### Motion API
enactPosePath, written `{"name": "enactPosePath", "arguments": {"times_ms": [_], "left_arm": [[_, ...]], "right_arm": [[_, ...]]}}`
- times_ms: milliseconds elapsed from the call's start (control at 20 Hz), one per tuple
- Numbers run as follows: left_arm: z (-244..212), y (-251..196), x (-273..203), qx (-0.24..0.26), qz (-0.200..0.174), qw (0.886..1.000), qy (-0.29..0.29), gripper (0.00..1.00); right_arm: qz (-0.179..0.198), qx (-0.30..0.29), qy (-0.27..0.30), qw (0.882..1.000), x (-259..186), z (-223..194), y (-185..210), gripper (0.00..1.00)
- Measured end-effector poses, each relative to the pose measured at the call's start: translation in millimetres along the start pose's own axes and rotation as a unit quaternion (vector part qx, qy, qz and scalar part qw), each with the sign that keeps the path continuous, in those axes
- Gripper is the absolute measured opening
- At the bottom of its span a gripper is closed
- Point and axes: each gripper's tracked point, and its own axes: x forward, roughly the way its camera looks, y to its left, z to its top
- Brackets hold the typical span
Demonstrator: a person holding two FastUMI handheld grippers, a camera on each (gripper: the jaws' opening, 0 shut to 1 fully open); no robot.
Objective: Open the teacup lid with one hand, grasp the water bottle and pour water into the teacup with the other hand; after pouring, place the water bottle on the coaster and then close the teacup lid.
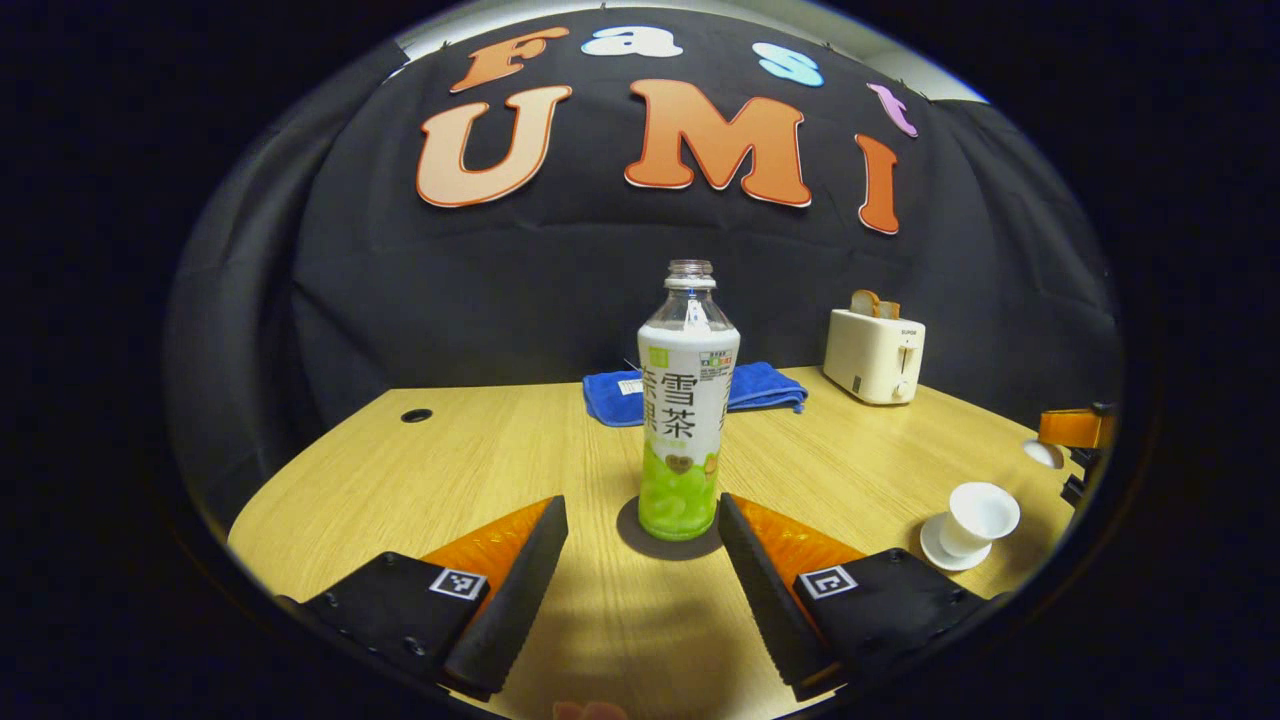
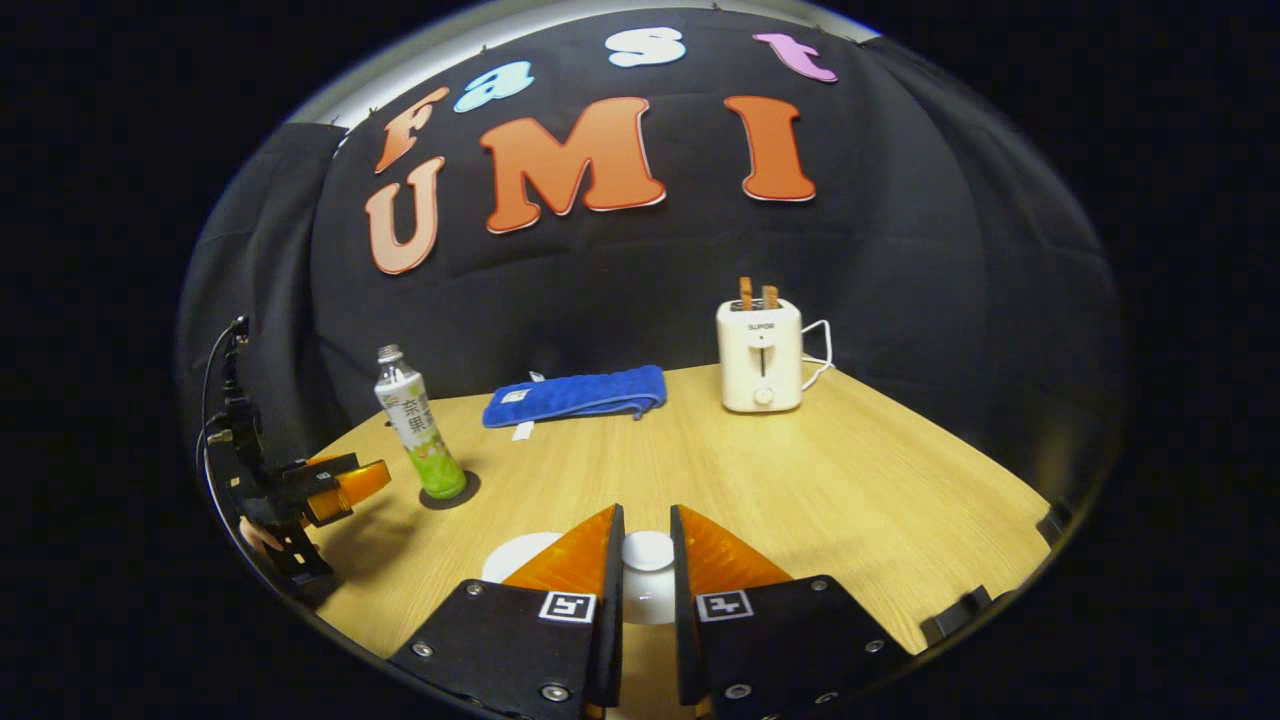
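An uncapped water bottle (image 1: pixel 688 400) with a white and green label stands upright on a dark round coaster (image 1: pixel 640 540), straight ahead of my left gripper (image 1: pixel 640 505). That gripper is open, its tips a little short of the bottle's base. The white teacup (image 1: pixel 978 515) sits lidless on its saucer at the right. In the right gripper view, my right gripper (image 2: pixel 646 520) is shut on the white teacup lid (image 2: pixel 648 552), held above the table. The cup (image 2: pixel 520 555) lies partly hidden behind one finger. The bottle (image 2: pixel 418 430) and left gripper (image 2: pixel 335 485) appear at the left.
A folded blue towel (image 1: pixel 765 385) lies behind the bottle near the wall. A white toaster (image 1: pixel 873 355) with toast in its slots stands at the back right. A small round hole (image 1: pixel 416 415) marks the table's far left. A hand (image 2: pixel 262 538) holds the left gripper.
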Motion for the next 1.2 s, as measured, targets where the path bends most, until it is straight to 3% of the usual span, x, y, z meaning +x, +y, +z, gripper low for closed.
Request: {"name": "enactPosePath", "arguments": {"times_ms": [200,500,950,1100,1150,1200], "left_arm": [[-6,28,-35,-0.01,0.039,0.999,0.0,0.98],[-1,66,-72,-0.017,0.088,0.996,-0.018,0.97],[9,69,-80,-0.008,0.089,0.995,-0.034,0.98],[10,69,-82,-0.006,0.089,0.995,-0.037,0.98],[12,69,-83,-0.007,0.091,0.995,-0.038,0.98],[12,69,-84,-0.007,0.091,0.995,-0.039,0.98]], "right_arm": [[0.045,-0.015,0.009,0.999,16,-9,41,0.22],[0.06,-0.038,0.025,0.997,33,-27,64,0.22],[0.051,-0.052,0.035,0.997,37,-40,58,0.22],[0.053,-0.052,0.037,0.997,36,-42,57,0.27],[0.052,-0.051,0.036,0.997,36,-41,56,0.23],[0.051,-0.049,0.035,0.997,35,-39,55,0.34]]}}
